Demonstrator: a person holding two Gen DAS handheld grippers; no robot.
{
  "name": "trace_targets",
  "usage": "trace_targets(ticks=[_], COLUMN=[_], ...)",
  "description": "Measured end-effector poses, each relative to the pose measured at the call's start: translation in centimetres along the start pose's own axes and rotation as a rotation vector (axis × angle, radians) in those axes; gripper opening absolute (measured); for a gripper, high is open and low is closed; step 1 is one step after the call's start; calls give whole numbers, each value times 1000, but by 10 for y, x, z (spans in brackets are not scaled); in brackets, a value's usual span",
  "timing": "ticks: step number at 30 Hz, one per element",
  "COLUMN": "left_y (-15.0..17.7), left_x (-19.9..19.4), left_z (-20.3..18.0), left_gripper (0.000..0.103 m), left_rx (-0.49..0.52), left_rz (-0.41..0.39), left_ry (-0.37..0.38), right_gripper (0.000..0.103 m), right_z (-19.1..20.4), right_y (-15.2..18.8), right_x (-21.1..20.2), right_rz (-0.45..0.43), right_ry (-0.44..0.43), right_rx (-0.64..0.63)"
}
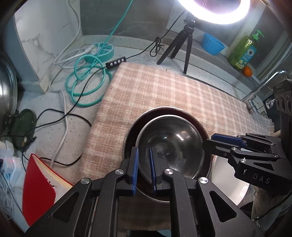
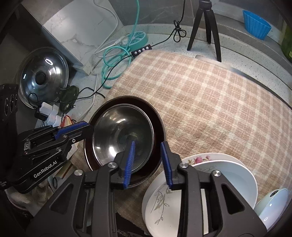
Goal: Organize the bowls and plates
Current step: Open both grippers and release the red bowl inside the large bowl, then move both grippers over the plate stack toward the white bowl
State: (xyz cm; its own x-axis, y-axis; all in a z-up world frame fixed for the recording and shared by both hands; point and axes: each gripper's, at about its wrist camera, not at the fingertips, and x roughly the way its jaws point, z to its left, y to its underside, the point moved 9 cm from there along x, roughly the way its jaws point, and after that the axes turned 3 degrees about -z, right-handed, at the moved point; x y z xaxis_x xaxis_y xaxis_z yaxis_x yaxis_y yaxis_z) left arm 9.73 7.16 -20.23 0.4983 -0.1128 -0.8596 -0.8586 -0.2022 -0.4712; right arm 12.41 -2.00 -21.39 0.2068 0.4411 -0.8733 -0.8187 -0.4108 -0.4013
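Right wrist — plates (image 2: 209, 182) (stacked) beside bowl (image 2: 124, 134).

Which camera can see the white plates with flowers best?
The right wrist view: the white plates lie stacked at its lower right, their flower patterns clear. The left wrist view shows only a pale sliver behind the right gripper, no pattern.

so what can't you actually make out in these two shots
- Left claw: left wrist view, its fingers straddle the steel bowl rim; whether the pads touch it can't be told.
- White plates: right wrist view, the right claw body covers the stack's near part, so no count.
- Ring light: left wrist view, cut off by the top edge and glared out.
- Green bottle: label too small to read.
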Motion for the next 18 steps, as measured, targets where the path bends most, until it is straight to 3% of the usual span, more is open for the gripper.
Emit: trace_targets(ticks=[5, 8, 10, 12, 15, 18], left_y=[-5, -6, -5, -3, 0, 5], left_x=[-11, -14, -13, -13, -12, -10], left_z=[-20, -37, -47, -59, -75, -94], left_gripper=[11, 21, 21, 21, 22, 30], left_rx=[51, 76, 89, 98, 105, 106], left_rz=[-38, -46, -47, -44, -47, -49], left_ry=[2, 18, 27, 42, 57, 80], right_gripper=[40, 55, 70, 76, 77, 77], right_z=[-8, -18, -27, -39, -60, -84], right_y=[-1, 0, 2, 6, 16, 28], right_x=[-21, -35, -42, -50, -64, -79], right_rz=[-45, -72, -86, -98, -118, -131], right_ry=[16, 32, 41, 60, 92, 109], right_rx=[-5, 2, 12, 18, 34, 71])
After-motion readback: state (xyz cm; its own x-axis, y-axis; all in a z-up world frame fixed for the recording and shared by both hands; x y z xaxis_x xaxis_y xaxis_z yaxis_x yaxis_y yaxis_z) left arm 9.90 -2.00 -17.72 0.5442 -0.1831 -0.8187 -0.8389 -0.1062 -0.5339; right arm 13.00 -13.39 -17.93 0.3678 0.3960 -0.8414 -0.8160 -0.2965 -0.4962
